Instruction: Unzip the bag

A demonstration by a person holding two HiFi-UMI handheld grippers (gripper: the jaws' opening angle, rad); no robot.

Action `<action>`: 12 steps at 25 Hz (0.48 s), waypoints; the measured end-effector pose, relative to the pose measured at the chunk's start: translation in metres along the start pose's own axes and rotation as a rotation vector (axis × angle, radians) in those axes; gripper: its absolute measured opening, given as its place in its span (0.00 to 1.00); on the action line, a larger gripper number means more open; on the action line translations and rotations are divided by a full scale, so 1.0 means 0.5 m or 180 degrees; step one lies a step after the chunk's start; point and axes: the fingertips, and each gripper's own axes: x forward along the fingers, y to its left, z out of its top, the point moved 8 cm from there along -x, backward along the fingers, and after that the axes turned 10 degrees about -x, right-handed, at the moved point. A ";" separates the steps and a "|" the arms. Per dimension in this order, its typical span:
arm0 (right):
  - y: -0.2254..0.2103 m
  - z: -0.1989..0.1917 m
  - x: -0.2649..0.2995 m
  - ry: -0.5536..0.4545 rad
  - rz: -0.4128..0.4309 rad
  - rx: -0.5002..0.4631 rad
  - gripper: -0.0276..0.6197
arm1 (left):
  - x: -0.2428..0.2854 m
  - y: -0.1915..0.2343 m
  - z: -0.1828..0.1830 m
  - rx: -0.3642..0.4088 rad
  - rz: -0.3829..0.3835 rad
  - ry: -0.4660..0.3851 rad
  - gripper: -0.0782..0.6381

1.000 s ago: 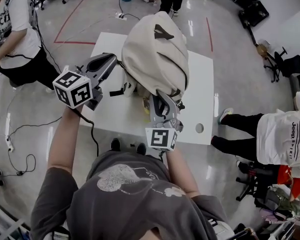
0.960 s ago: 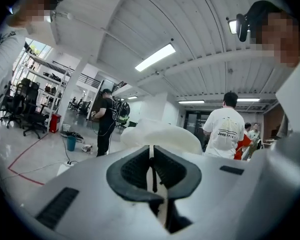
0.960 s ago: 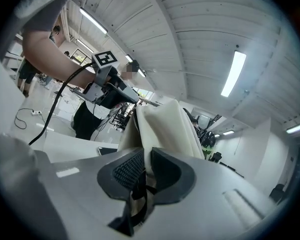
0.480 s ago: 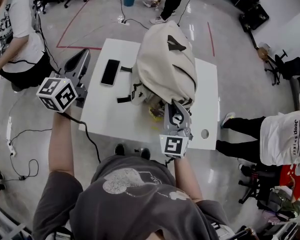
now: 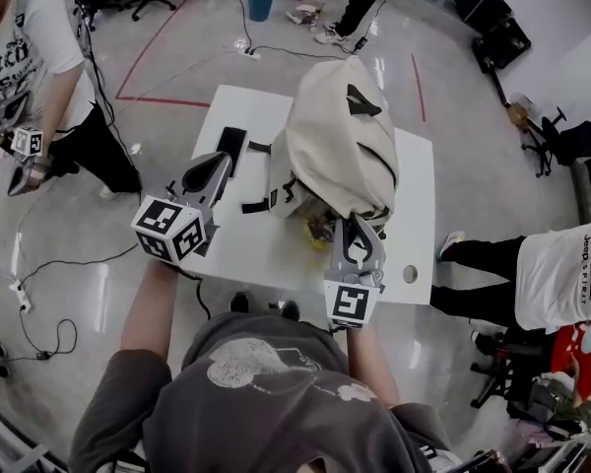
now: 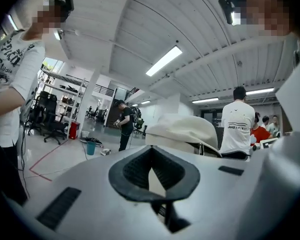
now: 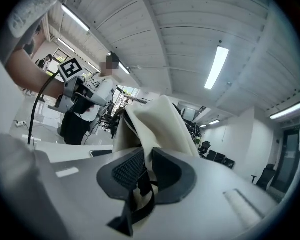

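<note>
Right tongs (image 5: 359, 227) pinch the cream bag (image 5: 340, 136) fabric and black strap (image 7: 142, 183) — jaws easing apart. Left tongs (image 5: 217, 168) pressed together, empty — at the white counter's (image 5: 251, 239) left edge.

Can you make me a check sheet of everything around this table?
Surface: white table.
Job's things: cream backpack standing on the table.
Clutter: black phone beside the backpack; small yellow item at its near edge.
Grippers: left gripper shut, empty, apart from the backpack; right gripper has backpack fabric and a black strap between its jaws, which are opening.
Cables: cable on the floor at left.
Surroundings: bystanders, office chair, blue bin.
</note>
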 end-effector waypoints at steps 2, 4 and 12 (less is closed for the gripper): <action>0.000 0.012 -0.010 -0.0059 -0.0051 0.0081 0.13 | 0.001 -0.016 -0.010 0.0060 0.0000 -0.0042 0.12; -0.002 0.029 -0.020 -0.0113 -0.0115 0.0206 0.13 | 0.002 -0.035 -0.019 0.0155 -0.0012 -0.0055 0.12; 0.019 0.099 -0.006 -0.0289 -0.0195 0.0244 0.10 | -0.004 -0.099 -0.048 0.0483 -0.0253 -0.0103 0.28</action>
